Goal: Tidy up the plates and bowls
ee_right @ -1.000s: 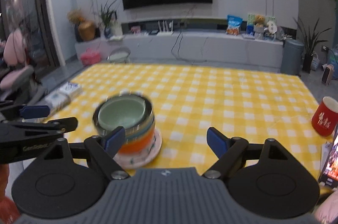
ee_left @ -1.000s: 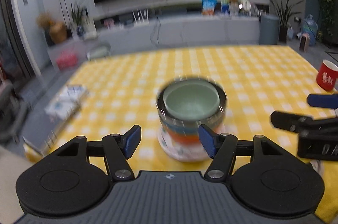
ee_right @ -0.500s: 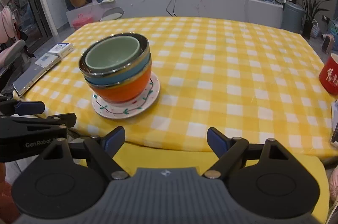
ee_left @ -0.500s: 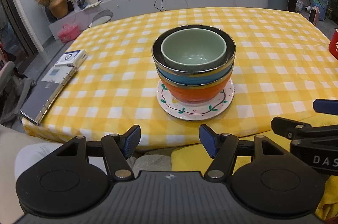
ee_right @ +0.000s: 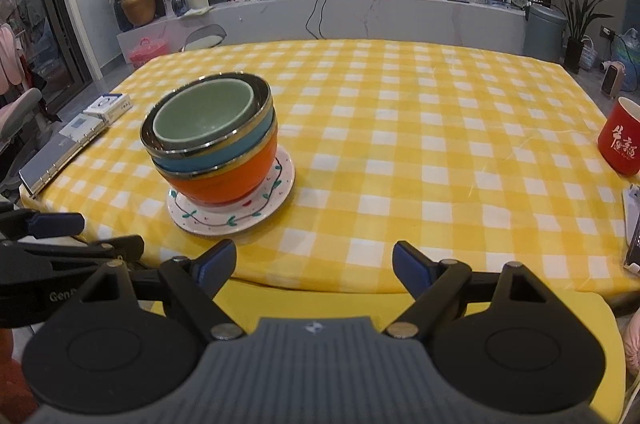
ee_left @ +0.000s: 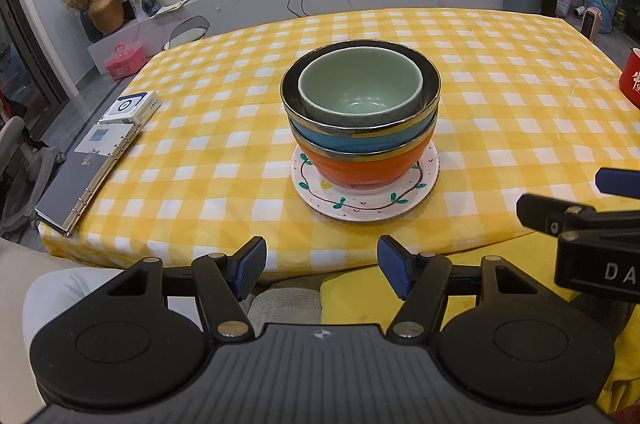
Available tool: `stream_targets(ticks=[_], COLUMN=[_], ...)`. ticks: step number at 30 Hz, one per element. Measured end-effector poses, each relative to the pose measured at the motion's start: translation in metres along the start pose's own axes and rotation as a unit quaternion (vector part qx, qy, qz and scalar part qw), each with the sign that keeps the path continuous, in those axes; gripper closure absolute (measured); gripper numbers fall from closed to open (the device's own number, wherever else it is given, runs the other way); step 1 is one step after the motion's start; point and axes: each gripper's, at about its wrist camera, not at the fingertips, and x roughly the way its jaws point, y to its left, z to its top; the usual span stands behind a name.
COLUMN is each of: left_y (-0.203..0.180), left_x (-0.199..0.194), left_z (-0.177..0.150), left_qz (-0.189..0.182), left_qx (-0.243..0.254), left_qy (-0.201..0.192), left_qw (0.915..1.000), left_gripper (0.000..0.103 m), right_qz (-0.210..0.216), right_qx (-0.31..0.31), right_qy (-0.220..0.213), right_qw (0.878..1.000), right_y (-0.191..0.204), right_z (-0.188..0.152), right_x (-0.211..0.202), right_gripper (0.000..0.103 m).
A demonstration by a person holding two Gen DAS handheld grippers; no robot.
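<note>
A stack stands on the yellow checked table: a pale green bowl (ee_left: 360, 87) nested in a blue bowl (ee_left: 360, 141), in an orange bowl (ee_left: 364, 169), on a white plate with a vine pattern (ee_left: 364, 201). The stack also shows in the right wrist view, with the green bowl (ee_right: 204, 119), orange bowl (ee_right: 228, 179) and plate (ee_right: 236, 216). My left gripper (ee_left: 321, 267) is open and empty, held off the table's near edge in front of the stack. My right gripper (ee_right: 313, 266) is open and empty, off the near edge, right of the stack.
A binder (ee_left: 80, 183) and a small white box (ee_left: 130, 107) lie at the table's left edge. A red mug (ee_right: 620, 139) stands at the right edge, with a phone (ee_right: 634, 228) near it. A yellow cushion (ee_right: 360, 304) lies below the table edge.
Both grippers have pulled back from the stack toward me, off the table's near edge, and have stayed open. The stack has stayed in place on the plate.
</note>
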Motion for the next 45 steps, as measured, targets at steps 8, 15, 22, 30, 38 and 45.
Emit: stream_targets(ticks=[8, 15, 22, 30, 38, 45], left_y=[-0.001, -0.0009, -0.0008, -0.0011, -0.0009, -0.0012], left_x=[0.0002, 0.0001, 0.0001, 0.0, 0.0, -0.0002], left_z=[0.0004, 0.0011, 0.001, 0.001, 0.0011, 0.0009], left_qz=[-0.001, -0.003, -0.003, -0.002, -0.003, -0.003], left_qx=[0.001, 0.001, 0.001, 0.002, 0.001, 0.001], left_qy=[0.001, 0.002, 0.002, 0.002, 0.002, 0.002], left_qw=[1.0, 1.0, 1.0, 1.0, 1.0, 1.0], left_gripper=[0.028, 0.028, 0.028, 0.028, 0.028, 0.028], right_qz=[0.003, 0.006, 0.005, 0.003, 0.003, 0.003], right_qx=[0.004, 0.003, 0.003, 0.004, 0.003, 0.003], right_qy=[-0.007, -0.014, -0.014, -0.012, -0.013, -0.013], right_qw=[1.0, 1.0, 1.0, 1.0, 1.0, 1.0], right_y=[-0.0004, 0.0009, 0.0012, 0.001, 0.0008, 0.0007], right_z=[0.0004, 0.0011, 0.001, 0.0005, 0.0001, -0.0001], right_x=[-0.0004, -0.0016, -0.0013, -0.0013, -0.0015, -0.0017], right_gripper=[0.019, 0.019, 0.019, 0.019, 0.019, 0.019])
